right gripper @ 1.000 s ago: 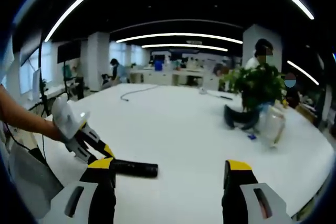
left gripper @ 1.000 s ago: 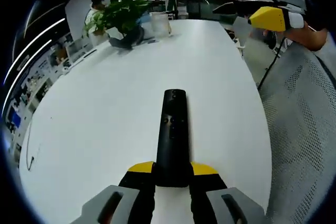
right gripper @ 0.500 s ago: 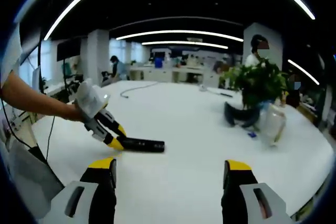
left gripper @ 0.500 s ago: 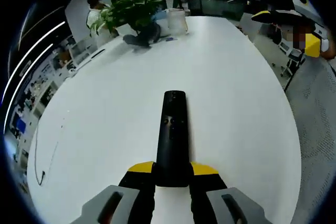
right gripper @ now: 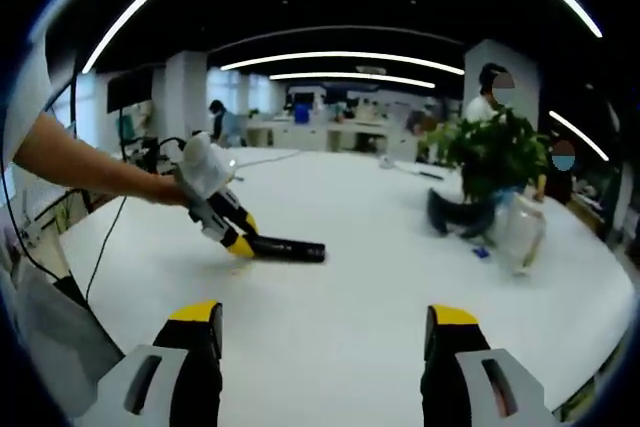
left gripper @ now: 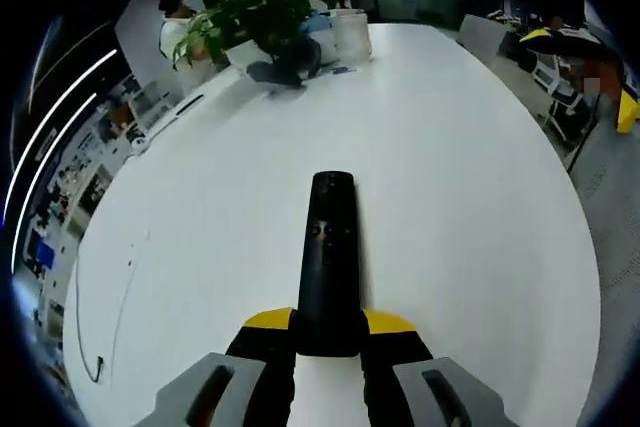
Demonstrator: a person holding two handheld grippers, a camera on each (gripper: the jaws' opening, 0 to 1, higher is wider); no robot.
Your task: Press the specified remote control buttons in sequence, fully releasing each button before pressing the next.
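While the right gripper (right gripper: 318, 347) gapes, the left gripper (left gripper: 328, 332) pinches the remote (left gripper: 329, 257).

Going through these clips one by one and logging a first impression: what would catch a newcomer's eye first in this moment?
First, the black remote control, clamped at its near end by the left gripper and pointing out over the big white table. In the right gripper view the same remote lies low over the table at left, while the right gripper stands open near the bottom with nothing between its jaws. A leafy potted plant stands at the table's far right.
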